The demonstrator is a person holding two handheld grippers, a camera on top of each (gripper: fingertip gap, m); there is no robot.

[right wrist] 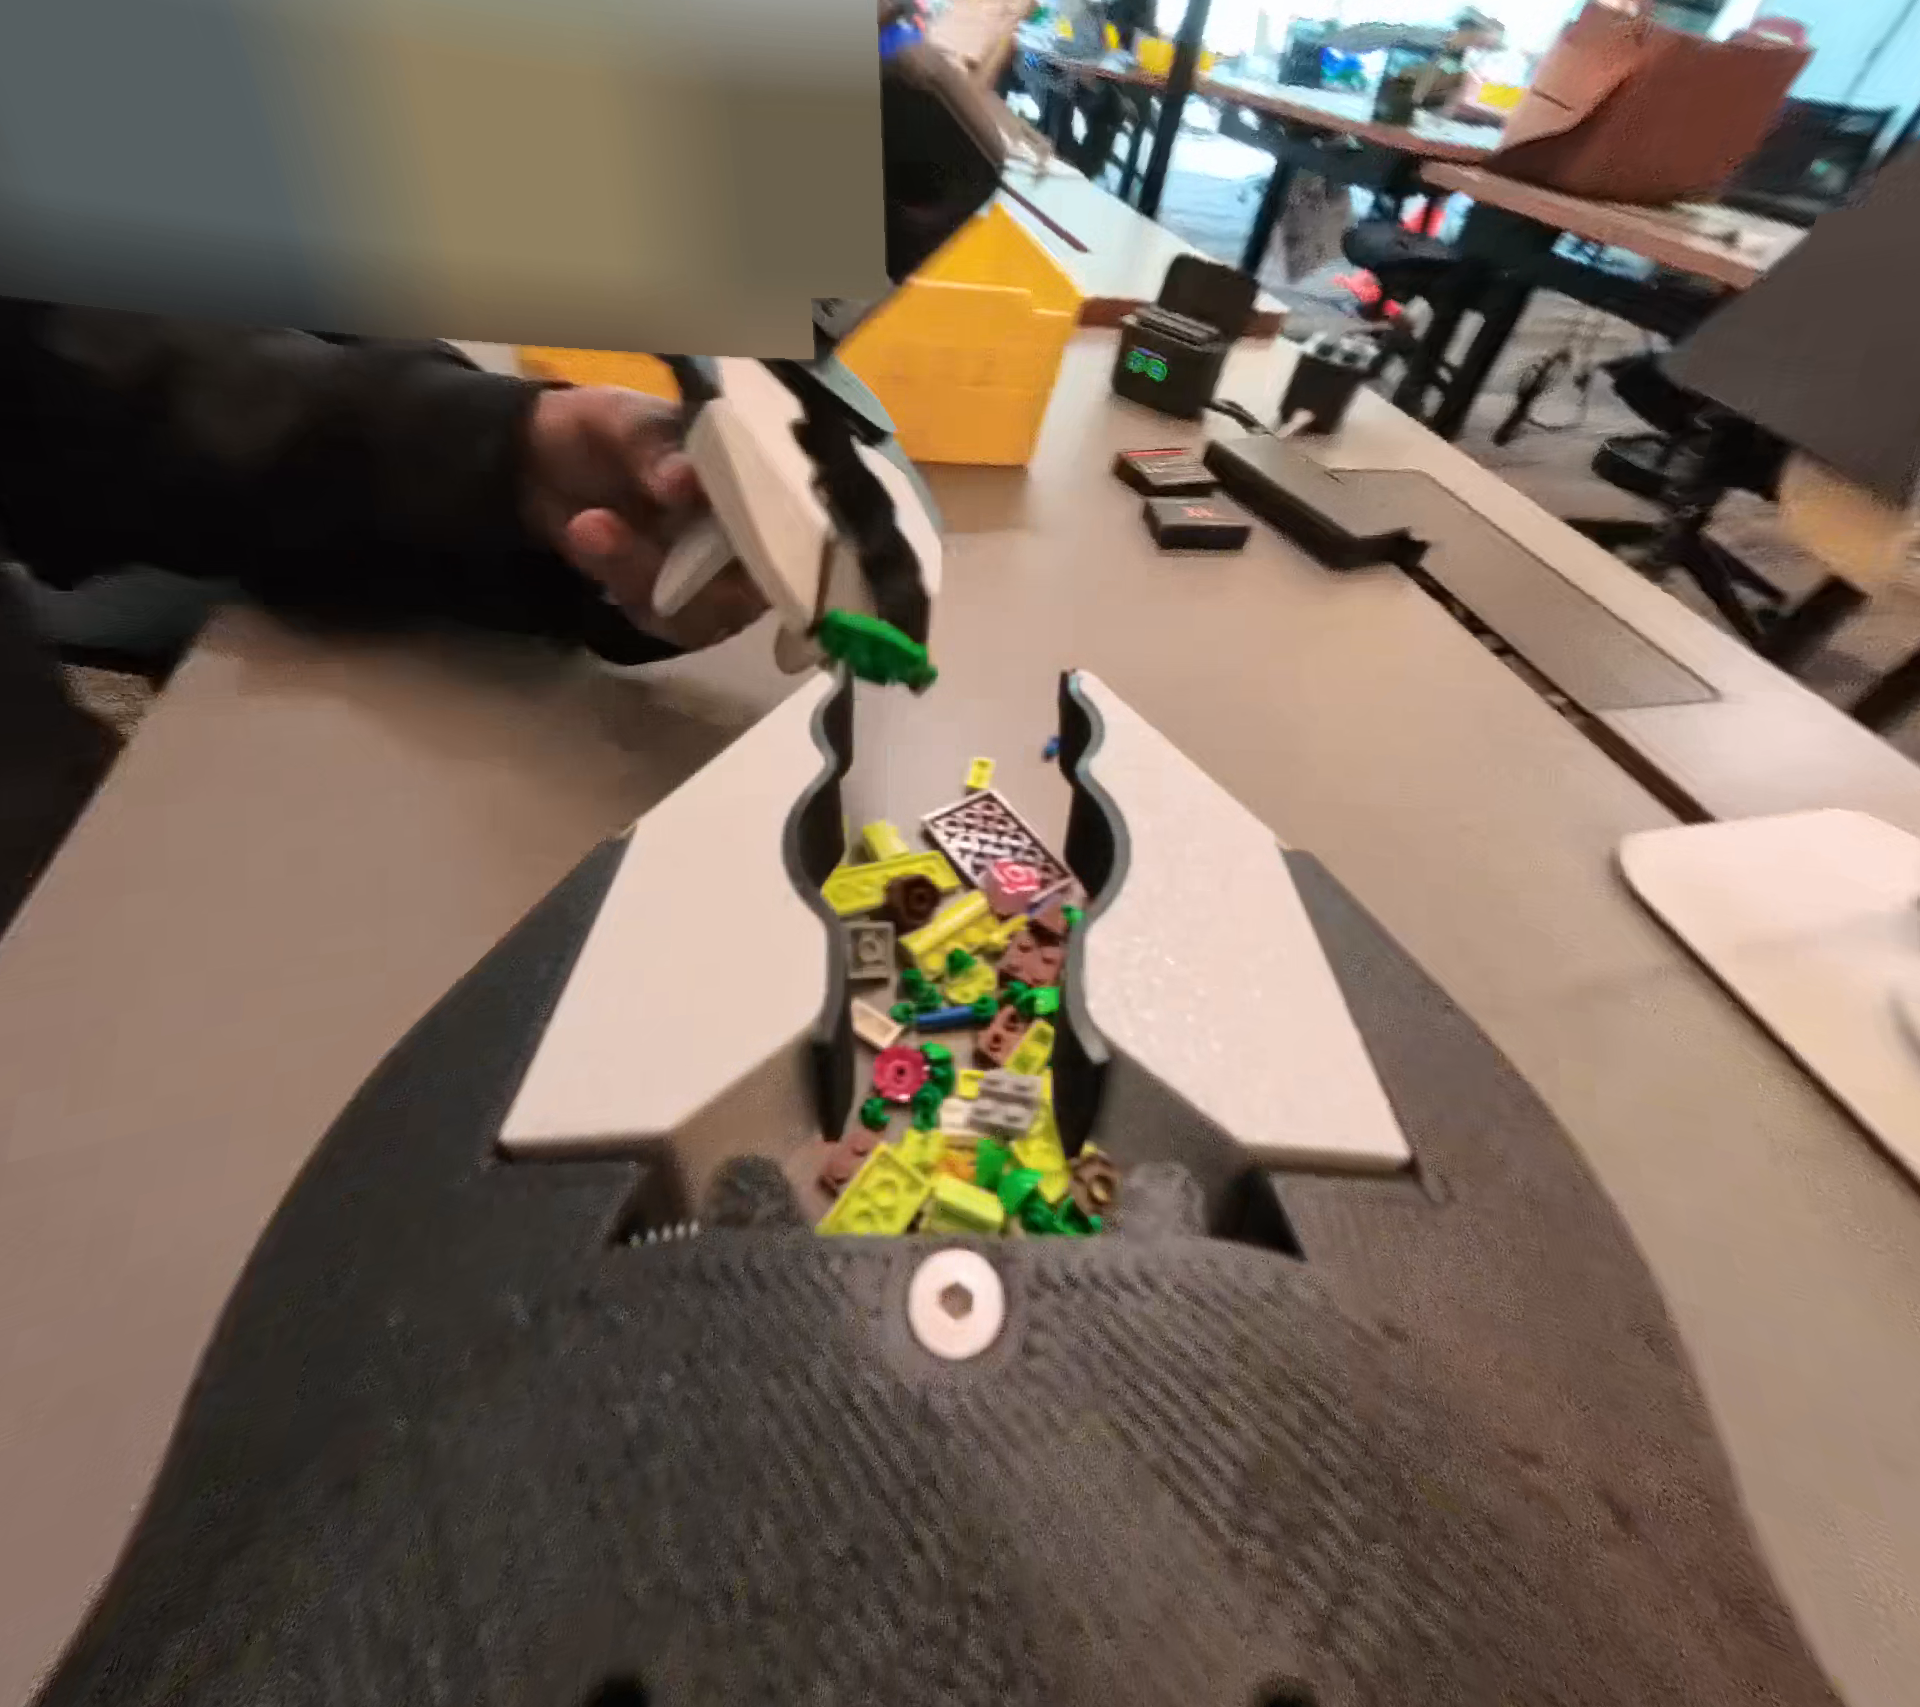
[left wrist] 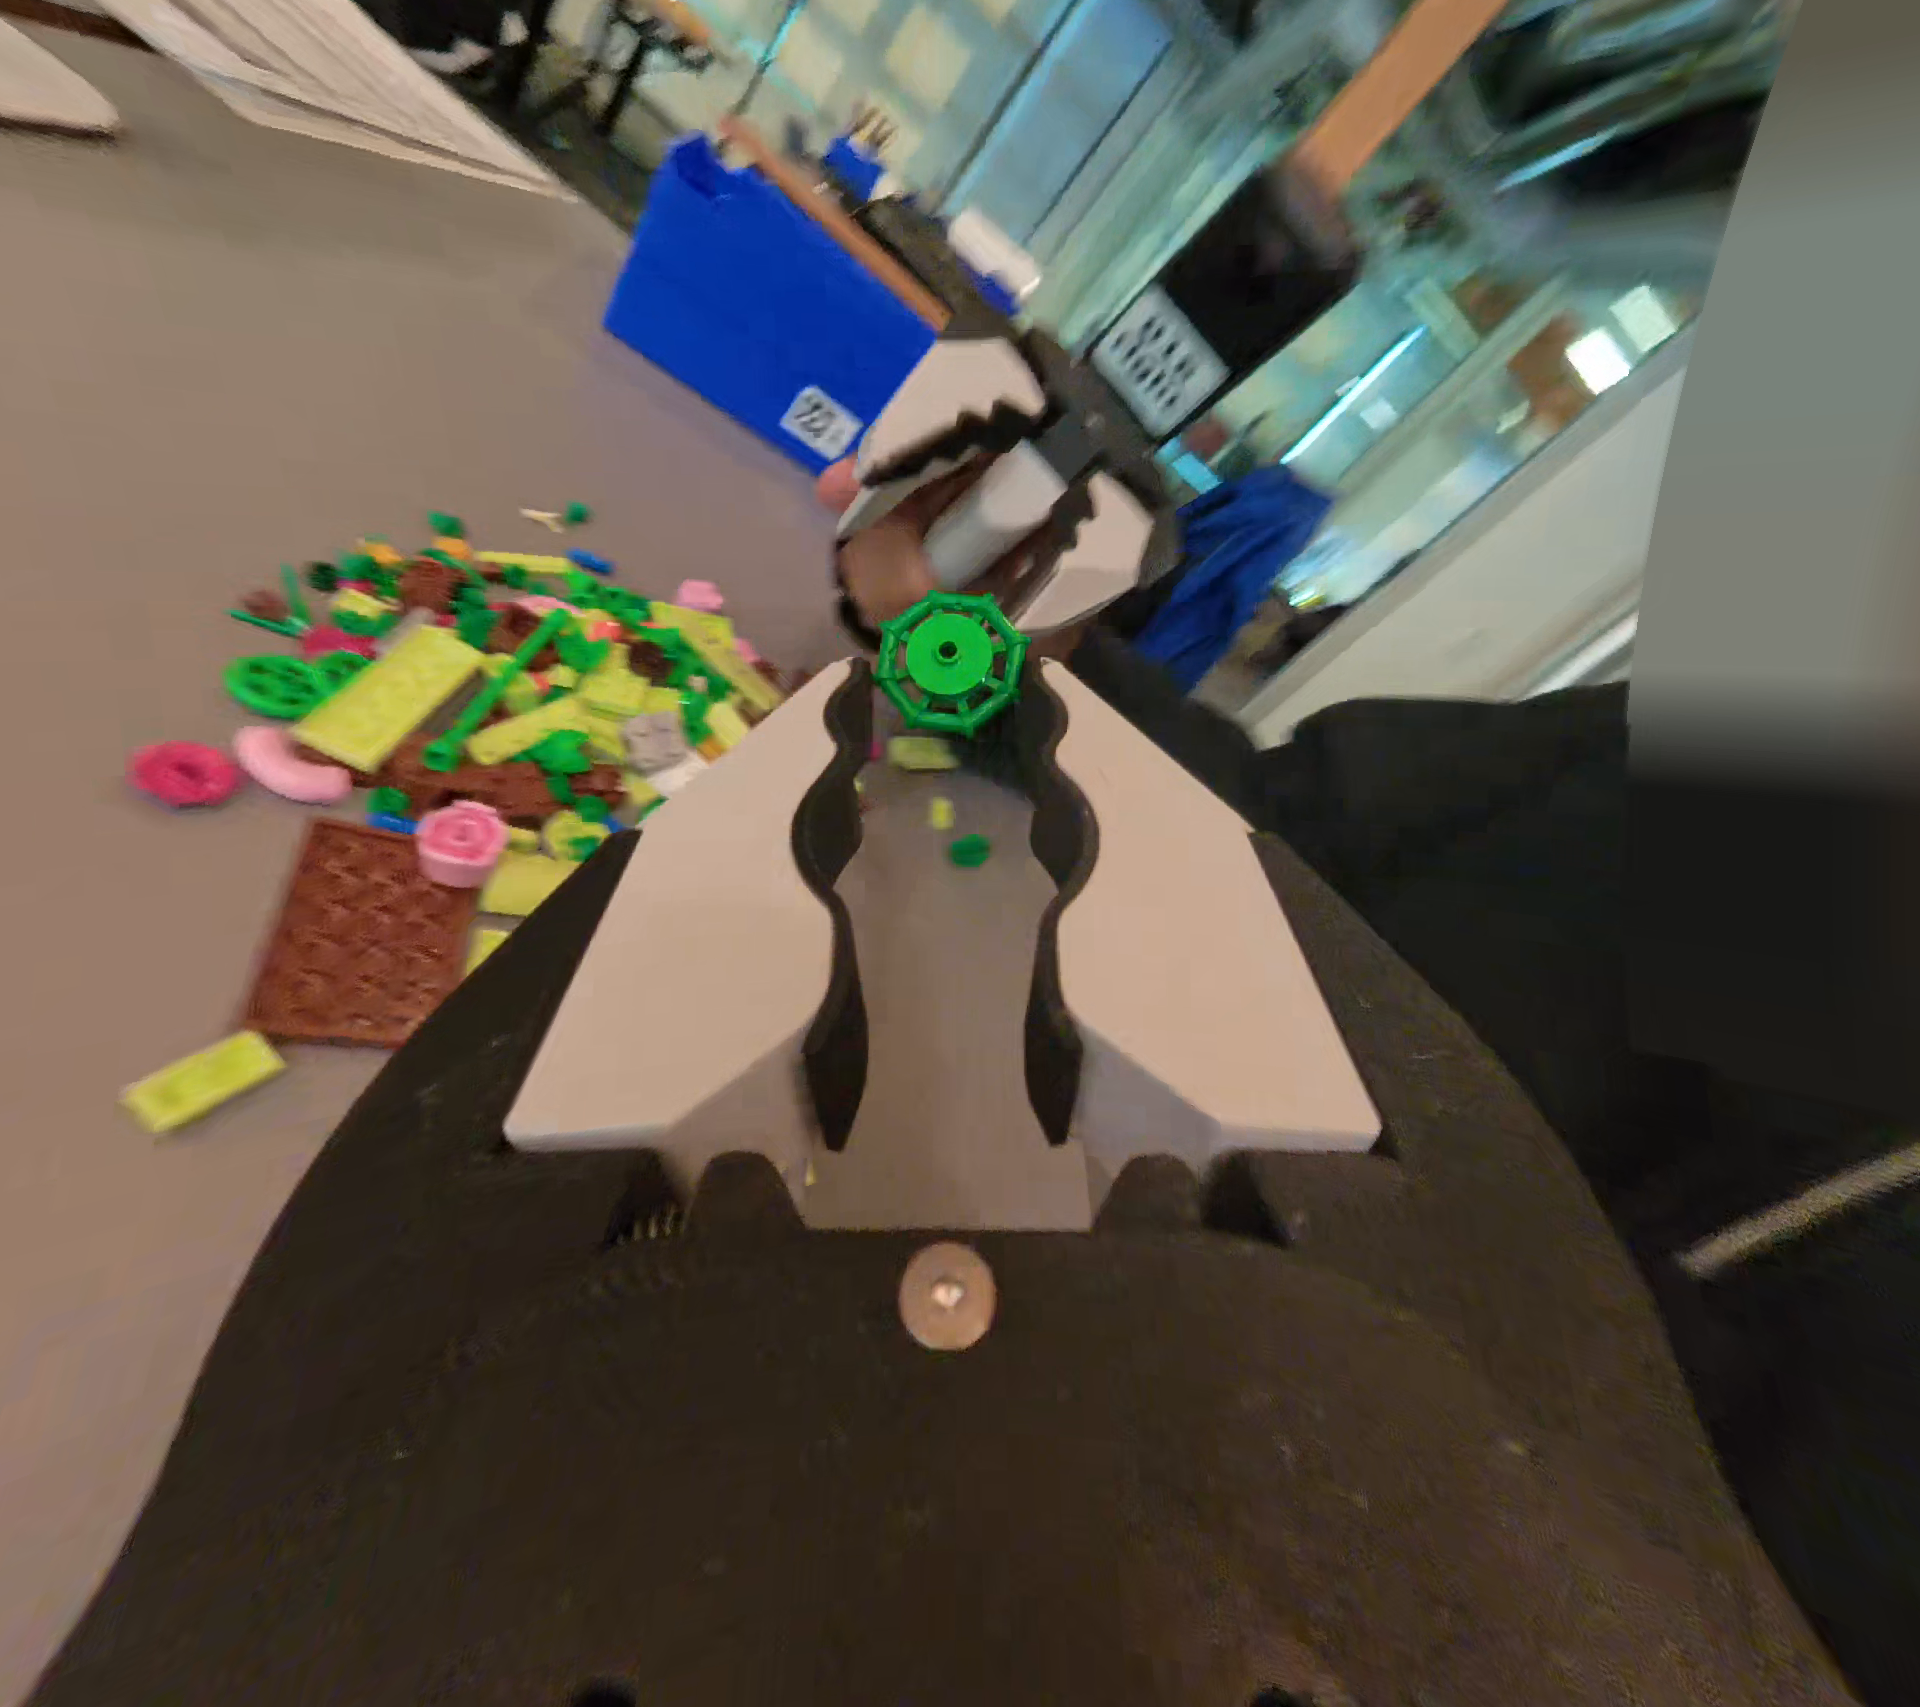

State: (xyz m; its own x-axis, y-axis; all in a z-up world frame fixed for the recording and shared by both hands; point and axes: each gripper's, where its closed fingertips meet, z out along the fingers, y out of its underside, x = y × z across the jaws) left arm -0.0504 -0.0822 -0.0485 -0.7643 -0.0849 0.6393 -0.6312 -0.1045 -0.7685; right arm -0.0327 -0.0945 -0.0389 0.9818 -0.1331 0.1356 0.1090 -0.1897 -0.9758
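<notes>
Pinching a light, stiff green wheel (left wrist: 951,660) at its rim, left gripper (left wrist: 948,686) fingers clamped; right gripper (right wrist: 956,689) fingers apart, empty, above the brick pile (right wrist: 951,1023).

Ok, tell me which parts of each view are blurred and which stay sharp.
Left wrist view: the green wheel in the left gripper is sharp; the room behind streaks with motion blur. Right wrist view: the brick pile is crisp; the far desks are soft.

round web-spoked plastic wheel (left wrist: 951,658): bright green | studded square plastic plate (left wrist: 358,935): brown | tall plastic bin (left wrist: 758,317): blue | flat tabletop (left wrist: 260,369): grey | house-shaped plastic bin (right wrist: 961,369): yellow
</notes>
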